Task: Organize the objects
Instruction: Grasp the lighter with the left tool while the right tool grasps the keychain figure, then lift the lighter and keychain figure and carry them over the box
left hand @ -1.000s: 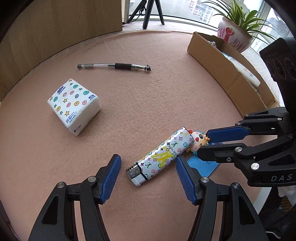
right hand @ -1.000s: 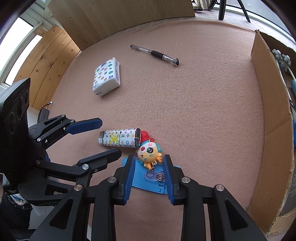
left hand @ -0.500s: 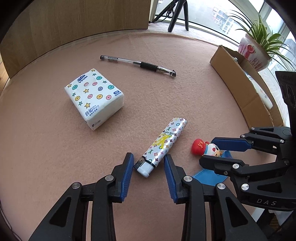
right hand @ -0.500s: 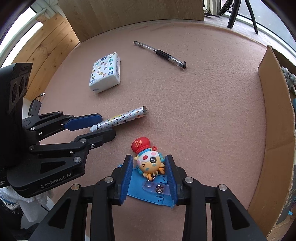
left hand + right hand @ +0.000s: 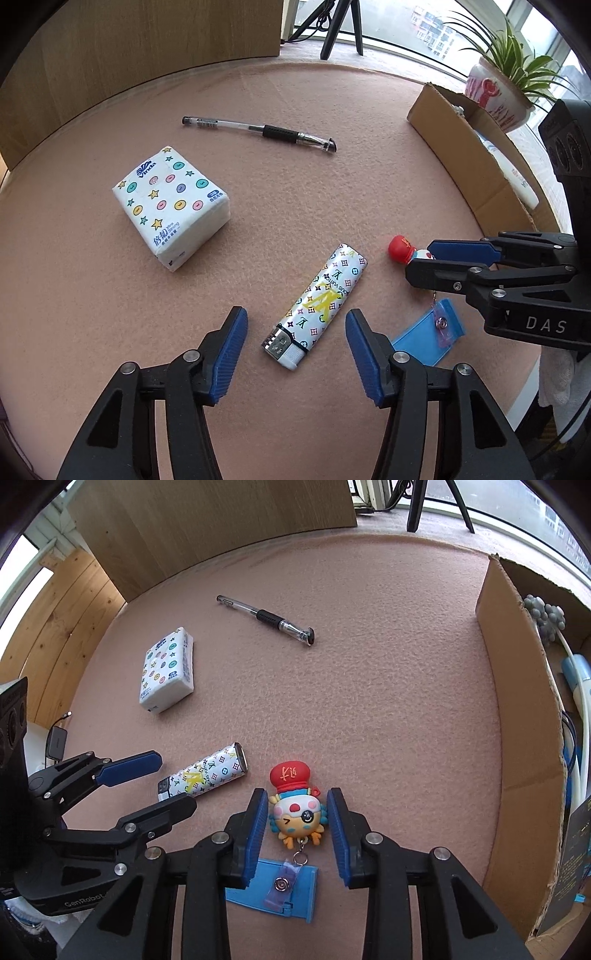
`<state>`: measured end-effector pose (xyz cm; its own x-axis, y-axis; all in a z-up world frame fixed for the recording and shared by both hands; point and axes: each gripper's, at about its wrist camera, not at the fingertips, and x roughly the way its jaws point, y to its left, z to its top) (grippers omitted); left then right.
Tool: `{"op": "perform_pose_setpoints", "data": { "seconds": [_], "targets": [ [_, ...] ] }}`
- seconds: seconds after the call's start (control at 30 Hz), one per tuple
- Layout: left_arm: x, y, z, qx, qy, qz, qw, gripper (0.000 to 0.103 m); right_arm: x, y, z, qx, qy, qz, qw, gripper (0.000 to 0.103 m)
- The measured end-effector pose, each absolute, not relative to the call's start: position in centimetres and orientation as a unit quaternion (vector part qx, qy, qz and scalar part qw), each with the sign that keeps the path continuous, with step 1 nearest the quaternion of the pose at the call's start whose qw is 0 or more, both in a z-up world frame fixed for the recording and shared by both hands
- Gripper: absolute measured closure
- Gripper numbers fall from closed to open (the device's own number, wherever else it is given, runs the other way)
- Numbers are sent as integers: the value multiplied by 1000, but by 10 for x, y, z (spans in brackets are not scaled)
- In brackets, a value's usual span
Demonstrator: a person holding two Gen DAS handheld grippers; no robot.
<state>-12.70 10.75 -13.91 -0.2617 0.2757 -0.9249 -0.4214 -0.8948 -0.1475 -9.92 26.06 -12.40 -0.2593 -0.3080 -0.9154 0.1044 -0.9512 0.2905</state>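
Lying between the right gripper's [image 5: 295, 827] parted jaws: cartoon badge reel [image 5: 297, 808].

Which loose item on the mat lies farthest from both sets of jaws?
The pen, alone at the mat's far side, beyond the tissue pack, lighter and toy badge.

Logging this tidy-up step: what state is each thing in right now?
Lighter: lying flat between the open left tool, untouched.
Cartoon badge reel: on the mat, between the right tool pads, a small gap each side.
Blue card holder: flat, clipped to the reel.
Pen: capped, lying loose.
Tissue pack: sealed.
Cardboard box: open.
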Motion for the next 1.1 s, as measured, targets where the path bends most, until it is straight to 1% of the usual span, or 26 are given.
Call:
{"op": "perform_pose_setpoints", "data": {
  "seconds": [0.1,0.13,0.17,0.2,0.27,0.33,0.37,0.6,0.63,0.67,0.7,0.9,1.1],
  "targets": [
    [-128,113,-140,-563,81,792,222,45,-94,265,-124,601,-101,-780,143,70],
    [-129,114,-140,-561,82,793,221,48,-93,263,-125,603,-102,-778,146,70],
    [-130,114,-140,-560,82,795,219,54,-92,261,-126,603,-98,-778,145,70],
    [-132,114,-139,-558,82,797,216,57,-91,258,-127,602,-90,-781,143,70],
    [-138,112,-140,-558,75,800,209,70,-92,255,-127,597,-80,-787,137,70],
    [-140,105,-139,-560,59,802,202,77,-94,252,-127,594,-71,-790,134,70],
    [-142,101,-139,-563,45,800,201,78,-94,251,-127,594,-62,-791,134,70],
    [-135,81,-139,-567,-8,800,194,79,-93,230,-127,590,12,-798,127,70],
    [-133,80,-139,-567,-11,801,192,79,-92,229,-127,587,22,-800,124,71],
    [-131,78,-139,-566,-15,802,189,79,-90,228,-127,584,30,-802,121,74],
    [-128,76,-138,-565,-19,803,187,79,-89,227,-127,582,32,-803,121,74],
    [-114,69,-135,-560,-33,808,177,79,-86,237,-125,574,-9,-811,114,74],
    [-103,69,-109,-539,-37,823,177,79,-81,249,-111,556,-53,-823,109,74]
  ]
}}
